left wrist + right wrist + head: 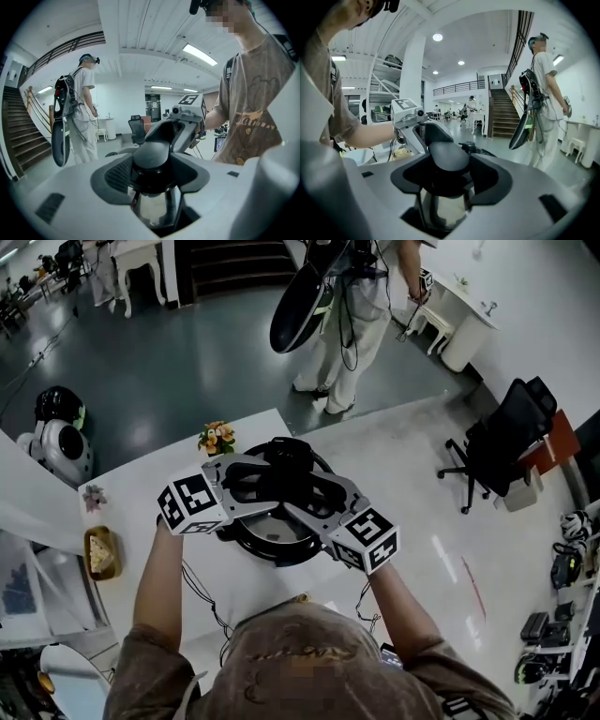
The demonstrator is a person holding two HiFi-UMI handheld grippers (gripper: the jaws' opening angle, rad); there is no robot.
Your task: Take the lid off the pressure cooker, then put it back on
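My left tongs [242, 486] and right tongs [314, 498] meet from opposite sides over the pressure cooker [272, 540], which stands on the white counter [131, 491]. Each pair is clamped on a black handle [151, 157] at the cooker's top, with shiny steel showing just beneath.

white table [141, 474]: pressure cooker [270, 540], flowers [217, 438], small dish [100, 553].

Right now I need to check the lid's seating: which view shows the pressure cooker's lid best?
Head view: the lid shows from above, partly under the jaws. The gripper views show mostly the left handle and right handle, each clamped between jaws.
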